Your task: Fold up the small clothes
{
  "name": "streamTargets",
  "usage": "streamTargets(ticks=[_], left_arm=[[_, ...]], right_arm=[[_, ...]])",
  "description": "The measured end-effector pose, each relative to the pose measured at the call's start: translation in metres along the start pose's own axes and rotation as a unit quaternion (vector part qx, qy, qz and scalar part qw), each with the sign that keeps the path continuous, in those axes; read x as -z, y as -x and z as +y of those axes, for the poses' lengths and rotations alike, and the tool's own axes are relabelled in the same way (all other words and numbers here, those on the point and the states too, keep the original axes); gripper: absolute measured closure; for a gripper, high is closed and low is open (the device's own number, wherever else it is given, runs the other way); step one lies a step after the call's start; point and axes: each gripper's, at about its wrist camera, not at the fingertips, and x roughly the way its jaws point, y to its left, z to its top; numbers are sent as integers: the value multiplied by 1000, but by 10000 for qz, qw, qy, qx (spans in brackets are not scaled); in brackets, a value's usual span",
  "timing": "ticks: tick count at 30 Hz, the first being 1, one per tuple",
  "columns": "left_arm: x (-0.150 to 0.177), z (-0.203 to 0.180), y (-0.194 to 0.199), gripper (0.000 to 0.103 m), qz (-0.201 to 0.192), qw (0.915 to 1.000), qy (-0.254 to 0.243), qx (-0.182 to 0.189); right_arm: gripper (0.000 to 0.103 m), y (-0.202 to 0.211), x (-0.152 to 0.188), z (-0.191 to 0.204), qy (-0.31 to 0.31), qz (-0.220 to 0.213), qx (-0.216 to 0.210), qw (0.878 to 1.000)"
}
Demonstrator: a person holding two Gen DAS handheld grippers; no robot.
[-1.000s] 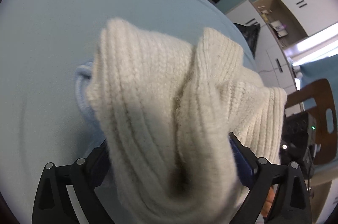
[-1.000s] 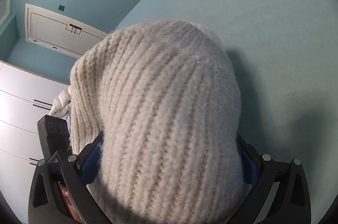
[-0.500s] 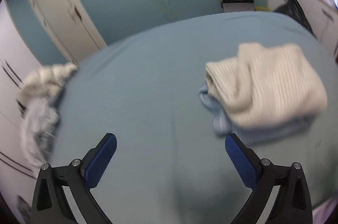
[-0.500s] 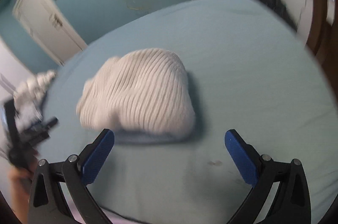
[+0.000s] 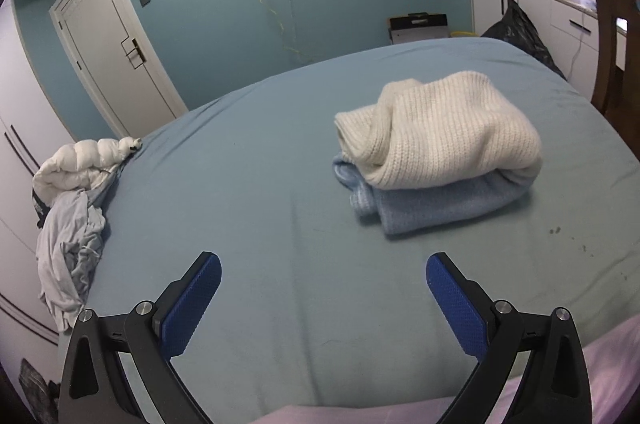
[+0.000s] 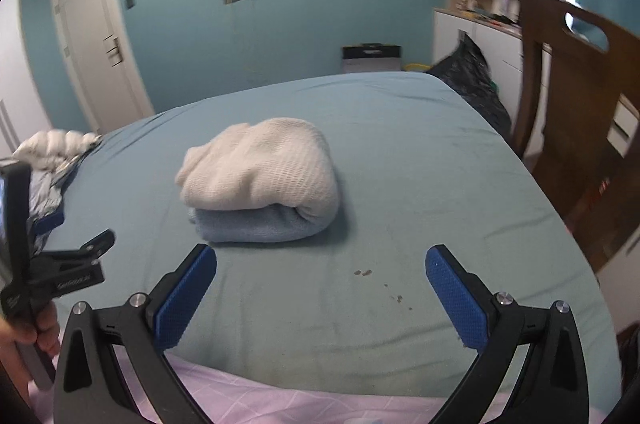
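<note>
Cream knit (image 5: pixel 440 132): folded bundle lying on top of a folded light-blue knit (image 5: pixel 436 202), the two touching as one stack on the bed (image 5: pixel 260 184), well apart from both tools.
Stack's long axis: roughly 9-to-3 across both wrist views, rolled fold edge toward 3 o'clock, loose open ends toward 9 o'clock.
Bearing from left gripper (image 5: pixel 323 282): stack at about 1 o'clock, ahead and off to the right of the fingers.
Bearing from right gripper (image 6: pixel 321 274): stack at about 11 o'clock, ahead and slightly left.
Nearer hand: hard to call; the stack sits between the two tools, and looks about equally far from each.
Fingers: both pairs spread wide with nothing between the blue pads, hanging above the bed's near edge.
Unfolded pile (image 5: pixel 76 208): white padded item and grey cloth heaped at the bed's left edge, about 10 o'clock from the left gripper; judged the likely next source, so the left hand is the nearer one.
Hidden or unclear: the pile runs off the bed edge, so its count of garments cannot be told; the right view is motion-blurred; the light-blue knit's top is covered by the cream one; the left gripper's far side is cut off in the right view (image 6: pixel 60 264).
</note>
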Motion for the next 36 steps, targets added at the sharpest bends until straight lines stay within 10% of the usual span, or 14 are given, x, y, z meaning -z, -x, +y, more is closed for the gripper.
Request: streamTargets(ticks=[36], left_arm=[[-6, -13, -45, 0, 114, 9994, 88, 299]], right_arm=[[1, -48, -3, 40, 463, 422, -33, 9980]])
